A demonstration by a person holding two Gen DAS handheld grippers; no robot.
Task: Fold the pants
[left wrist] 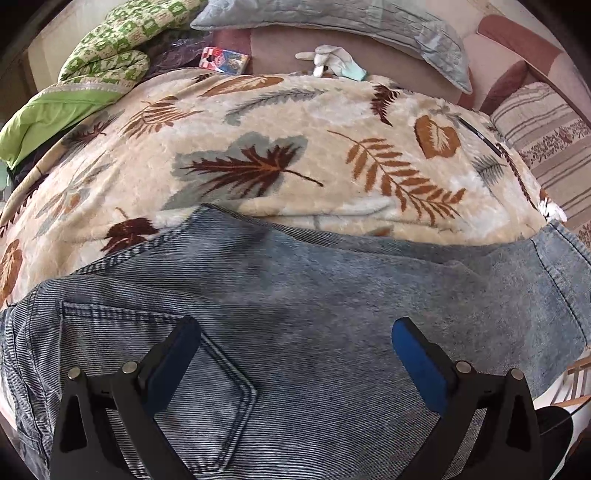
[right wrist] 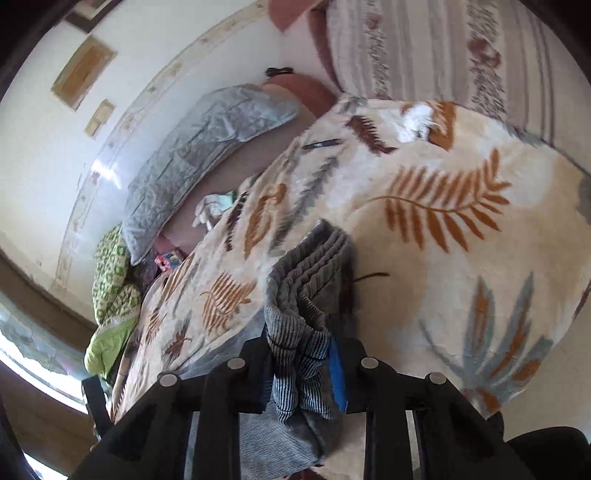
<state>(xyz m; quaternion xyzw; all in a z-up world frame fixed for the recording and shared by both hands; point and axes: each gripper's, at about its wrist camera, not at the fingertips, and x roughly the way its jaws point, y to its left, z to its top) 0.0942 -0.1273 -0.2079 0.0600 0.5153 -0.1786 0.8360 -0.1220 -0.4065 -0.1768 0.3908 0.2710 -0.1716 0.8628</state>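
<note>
Faded blue jeans (left wrist: pixel 314 314) lie flat across a leaf-patterned blanket (left wrist: pixel 258 140), back pocket (left wrist: pixel 207 398) at the lower left. My left gripper (left wrist: pixel 295 343) hovers just over the seat of the jeans, jaws wide open with nothing between the blue pads. In the right wrist view, my right gripper (right wrist: pixel 301 363) is shut on a bunched, layered end of the jeans (right wrist: pixel 306 291), which stands up out of the jaws above the blanket (right wrist: pixel 443 206). The view is tilted.
A grey quilted pillow (left wrist: pixel 332 22), a green patterned quilt (left wrist: pixel 122 44), a small colourful box (left wrist: pixel 223 59) and a white glove (left wrist: pixel 332 61) lie at the far side. A striped cushion (left wrist: pixel 554 155) sits right. A pen (right wrist: pixel 321 144) rests on the blanket.
</note>
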